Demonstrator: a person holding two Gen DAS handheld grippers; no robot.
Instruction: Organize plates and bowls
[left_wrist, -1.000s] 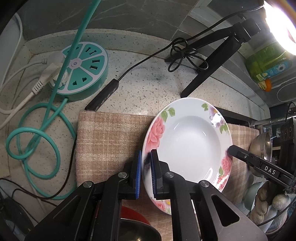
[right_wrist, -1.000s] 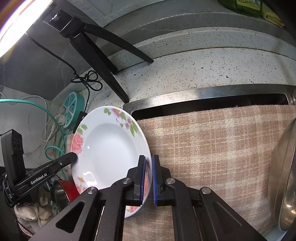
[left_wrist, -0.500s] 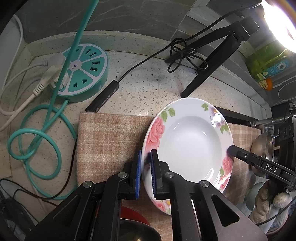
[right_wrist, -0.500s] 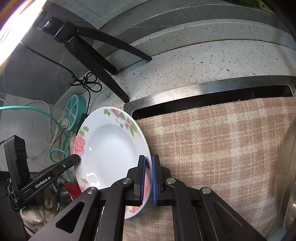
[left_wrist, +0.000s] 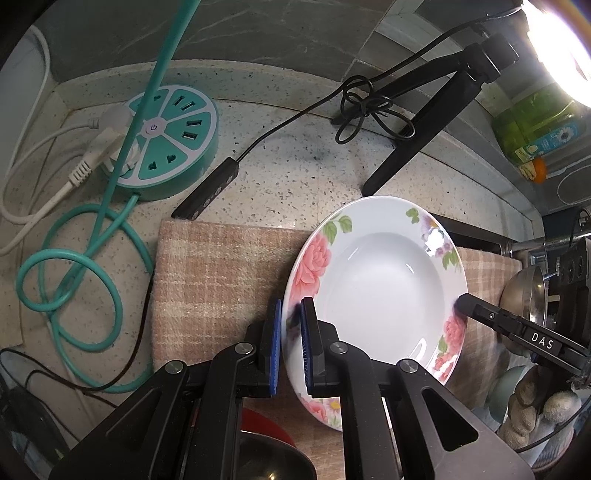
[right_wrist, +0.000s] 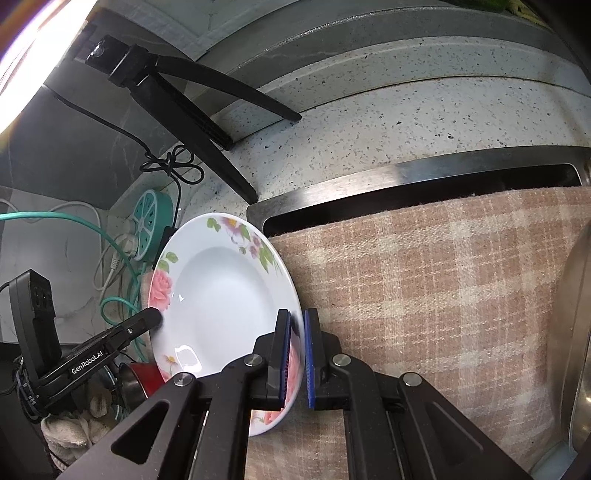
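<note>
Left wrist view: left claw (left_wrist: 289, 343) clamped on the near rim of the floral plate (left_wrist: 380, 280), right claw (left_wrist: 461, 305) pinching the opposite rim. Plate held tilted over the checked cloth (left_wrist: 218, 280) on the speckled surface (left_wrist: 295, 173). Beyond, teal power hub (left_wrist: 173, 140) and black tripod (left_wrist: 436, 122).

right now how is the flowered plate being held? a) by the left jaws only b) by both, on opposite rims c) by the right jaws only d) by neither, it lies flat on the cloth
b: the left gripper and the right gripper each clamp an opposite rim of the flowered plate.
</note>
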